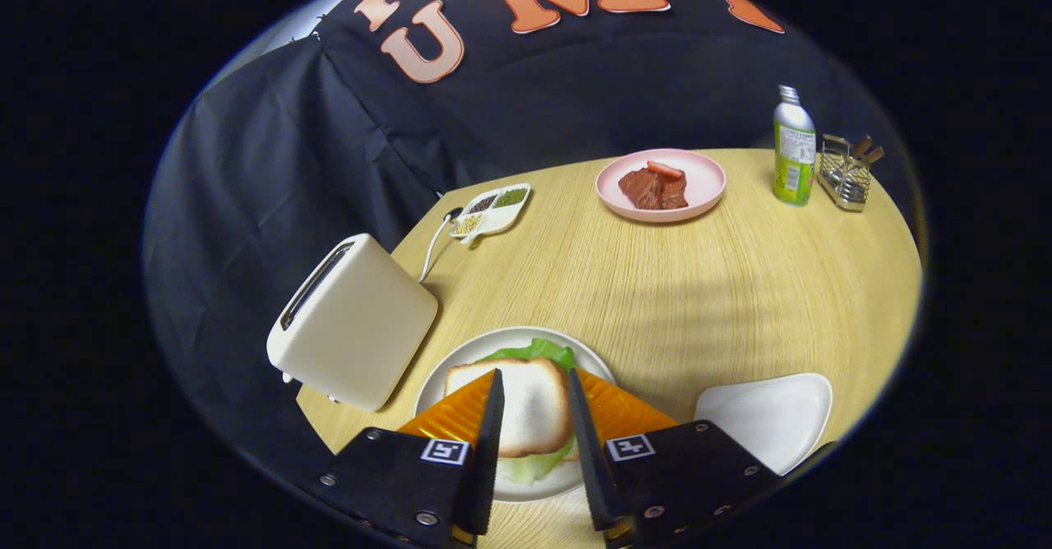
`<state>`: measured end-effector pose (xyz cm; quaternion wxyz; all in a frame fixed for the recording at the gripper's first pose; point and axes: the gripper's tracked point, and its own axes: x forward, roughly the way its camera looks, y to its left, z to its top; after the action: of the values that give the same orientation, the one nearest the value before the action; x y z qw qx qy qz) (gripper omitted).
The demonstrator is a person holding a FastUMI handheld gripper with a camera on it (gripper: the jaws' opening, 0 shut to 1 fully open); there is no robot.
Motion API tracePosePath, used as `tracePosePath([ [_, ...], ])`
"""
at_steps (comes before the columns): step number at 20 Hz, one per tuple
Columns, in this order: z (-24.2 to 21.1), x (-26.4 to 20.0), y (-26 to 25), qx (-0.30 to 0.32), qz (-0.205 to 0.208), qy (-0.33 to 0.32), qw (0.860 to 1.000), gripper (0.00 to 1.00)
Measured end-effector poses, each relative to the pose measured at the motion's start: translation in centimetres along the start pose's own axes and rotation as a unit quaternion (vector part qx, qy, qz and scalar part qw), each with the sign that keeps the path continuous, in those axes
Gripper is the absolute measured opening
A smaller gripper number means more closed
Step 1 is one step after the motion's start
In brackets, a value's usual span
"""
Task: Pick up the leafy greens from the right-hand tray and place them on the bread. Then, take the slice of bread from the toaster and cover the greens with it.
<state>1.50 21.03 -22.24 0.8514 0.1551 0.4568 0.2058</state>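
Observation:
A white slice of bread lies flat on leafy greens, which peek out beyond and before it, on a round white plate. My gripper hovers just over the slice, open; the bread shows in the gap between the fingers and reaches past the left finger. Neither finger presses on it. The cream toaster stands just left of the plate, its slot dark with no bread visible in it. The white right-hand tray sits bare to the right of the fingers.
Far beyond on the wooden table are a pink plate with meat, a green bottle, a wire rack and a divided dish of grains. The toaster's cord runs back toward that dish.

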Motion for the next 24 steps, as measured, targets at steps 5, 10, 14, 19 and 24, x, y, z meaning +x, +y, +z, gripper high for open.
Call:
tracePosePath([
  [5,4.6,-3.6,-1.8,-0.027,-0.037,-0.103,0.994,0.7],
  [10,9.3,-9.2,-3.3,-0.068,-0.092,-0.209,0.971,0.86],
  [14,11.9,-13.5,-3.3,-0.11,-0.125,-0.285,0.944,0.93],
  [19,13.8,-17.4,-2.5,-0.144,-0.142,-0.357,0.912,0.93],
  [24,14.1,-19.5,-1.3,-0.16,-0.147,-0.391,0.895,0.93],
])
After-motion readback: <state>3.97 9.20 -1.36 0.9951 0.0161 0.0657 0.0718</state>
